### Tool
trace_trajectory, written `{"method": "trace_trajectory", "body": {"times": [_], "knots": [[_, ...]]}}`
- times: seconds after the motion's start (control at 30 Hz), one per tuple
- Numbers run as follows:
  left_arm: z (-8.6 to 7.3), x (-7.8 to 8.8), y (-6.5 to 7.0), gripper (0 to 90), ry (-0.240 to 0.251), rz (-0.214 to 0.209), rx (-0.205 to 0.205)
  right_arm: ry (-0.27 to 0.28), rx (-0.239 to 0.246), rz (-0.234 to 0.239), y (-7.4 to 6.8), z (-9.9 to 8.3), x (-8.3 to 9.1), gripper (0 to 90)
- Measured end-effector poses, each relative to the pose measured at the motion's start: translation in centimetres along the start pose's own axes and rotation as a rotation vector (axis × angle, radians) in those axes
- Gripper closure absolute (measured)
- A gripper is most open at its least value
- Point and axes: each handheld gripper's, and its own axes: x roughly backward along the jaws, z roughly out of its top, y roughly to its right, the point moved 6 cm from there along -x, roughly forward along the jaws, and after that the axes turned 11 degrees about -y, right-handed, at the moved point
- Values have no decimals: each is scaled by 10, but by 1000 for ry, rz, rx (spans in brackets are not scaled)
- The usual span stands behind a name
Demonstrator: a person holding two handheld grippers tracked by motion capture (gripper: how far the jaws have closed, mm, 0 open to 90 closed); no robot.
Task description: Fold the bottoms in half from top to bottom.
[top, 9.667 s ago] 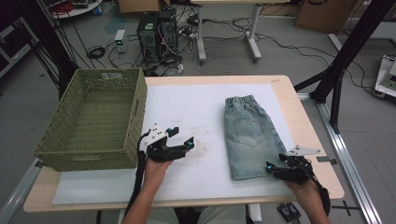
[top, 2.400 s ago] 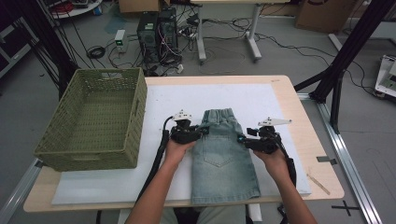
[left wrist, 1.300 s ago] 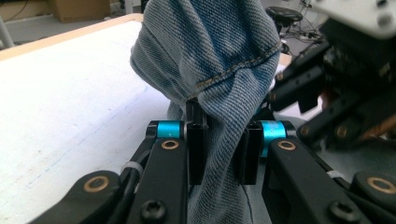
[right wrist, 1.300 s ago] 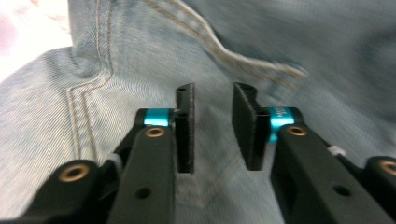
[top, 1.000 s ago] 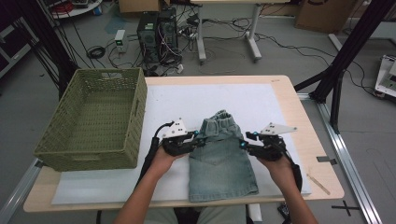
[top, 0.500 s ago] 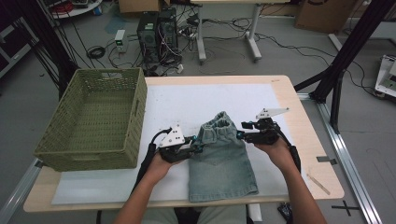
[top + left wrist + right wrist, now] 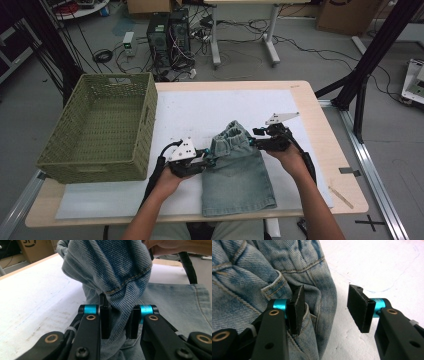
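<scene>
Light blue denim shorts lie on the white sheet, with their waist end lifted and bunched between my two grippers. My left gripper sits low at the shorts' left side. In the left gripper view it is shut on a fold of the denim. My right gripper is at the waistband's right side. In the right gripper view it is open: one pad is tucked into the denim and the other stands apart over the white sheet. Its jaws have just been closing a little.
A green woven basket, with nothing in it, stands on the table's left side. The wooden table edge runs close to the right of my right hand. Computer towers and cables sit on the floor beyond the table.
My right gripper has risen and moved toward the far side, and the shorts' waist end has bunched up higher. My left gripper has stayed put, still clamped on the denim.
</scene>
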Motion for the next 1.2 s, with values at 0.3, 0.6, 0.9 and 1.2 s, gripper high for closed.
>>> {"method": "trace_trajectory", "body": {"times": [0.3,0.6,0.9,1.2], "knots": [[-4,0,4,779,0,-9,-10,-61,-14,139,-8,-6,-7,647],[-4,4,-2,734,15,9,81,-2,84,32,-21,-10,14,864],[-7,16,-7,466,52,3,247,81,116,8,-38,-32,34,867],[-12,34,-17,427,119,12,339,106,117,1,-45,-42,37,868]]}}
